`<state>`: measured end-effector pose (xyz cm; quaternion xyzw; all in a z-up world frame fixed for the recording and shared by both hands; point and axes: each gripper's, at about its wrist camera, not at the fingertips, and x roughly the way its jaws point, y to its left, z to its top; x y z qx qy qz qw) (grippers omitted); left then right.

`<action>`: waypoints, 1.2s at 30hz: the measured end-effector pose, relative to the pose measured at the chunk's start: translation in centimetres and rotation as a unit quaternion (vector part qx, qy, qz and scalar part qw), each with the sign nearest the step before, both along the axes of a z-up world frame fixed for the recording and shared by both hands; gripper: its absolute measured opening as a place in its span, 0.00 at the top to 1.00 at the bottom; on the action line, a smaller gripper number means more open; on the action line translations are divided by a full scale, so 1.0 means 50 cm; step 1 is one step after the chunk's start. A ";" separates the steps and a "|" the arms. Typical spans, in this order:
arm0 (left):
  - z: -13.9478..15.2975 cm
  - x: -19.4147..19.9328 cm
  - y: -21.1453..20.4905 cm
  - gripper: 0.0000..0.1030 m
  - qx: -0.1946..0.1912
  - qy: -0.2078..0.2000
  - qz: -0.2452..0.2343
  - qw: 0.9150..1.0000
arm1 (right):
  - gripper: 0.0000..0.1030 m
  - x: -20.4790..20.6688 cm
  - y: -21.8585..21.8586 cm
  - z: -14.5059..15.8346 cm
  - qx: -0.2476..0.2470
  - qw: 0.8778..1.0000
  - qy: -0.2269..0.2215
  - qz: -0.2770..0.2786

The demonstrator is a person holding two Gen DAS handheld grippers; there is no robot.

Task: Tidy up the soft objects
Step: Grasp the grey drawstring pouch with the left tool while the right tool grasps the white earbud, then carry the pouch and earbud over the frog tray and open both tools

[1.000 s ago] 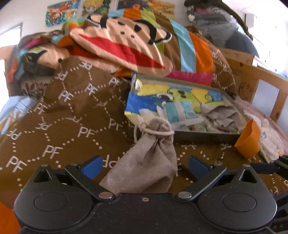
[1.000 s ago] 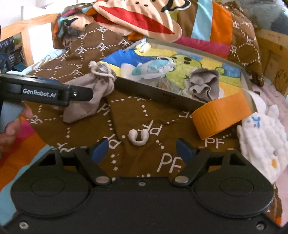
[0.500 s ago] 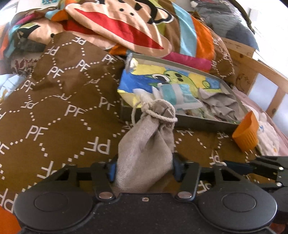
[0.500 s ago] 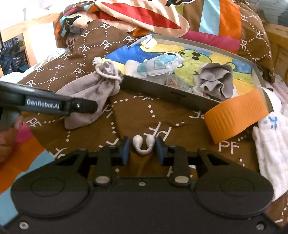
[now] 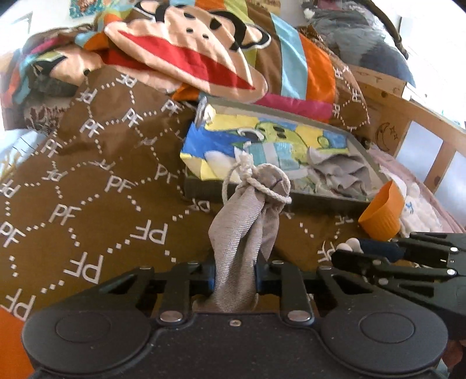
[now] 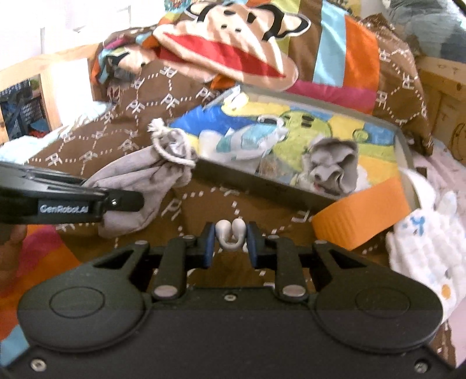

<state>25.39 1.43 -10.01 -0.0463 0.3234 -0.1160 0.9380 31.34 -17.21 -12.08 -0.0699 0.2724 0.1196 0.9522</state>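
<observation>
Both pairs of fingers were spread a second ago — now my left gripper (image 5: pixel 234 275) is closing on the grey drawstring cloth pouch (image 5: pixel 247 230), and my right gripper (image 6: pixel 230 243) pinches the small white U-shaped soft piece (image 6: pixel 229 234). Both can go to the grey cartoon-lined tray (image 6: pixel 262 186) at twelve o'clock — already holding soft things.

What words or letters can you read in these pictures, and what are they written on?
"PF": printed over and over in white on the brown blanket.
"GenRobot.AI": white letters on the side of the left gripper, a bit blurred.
The posters on the wall are too blurred to read.
</observation>
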 end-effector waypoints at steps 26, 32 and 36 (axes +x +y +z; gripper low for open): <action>0.063 0.250 -0.112 0.76 0.017 -0.054 0.015 0.998 | 0.84 0.216 -0.078 0.001 0.025 0.996 -0.038 -0.073; 0.043 0.276 -0.121 0.75 0.039 -0.037 0.014 0.998 | 0.84 0.242 -0.076 -0.040 0.026 0.996 -0.006 -0.079; 0.042 0.287 -0.119 0.74 0.043 -0.027 0.020 0.999 | 0.84 0.250 -0.070 -0.051 0.025 0.997 -0.004 -0.075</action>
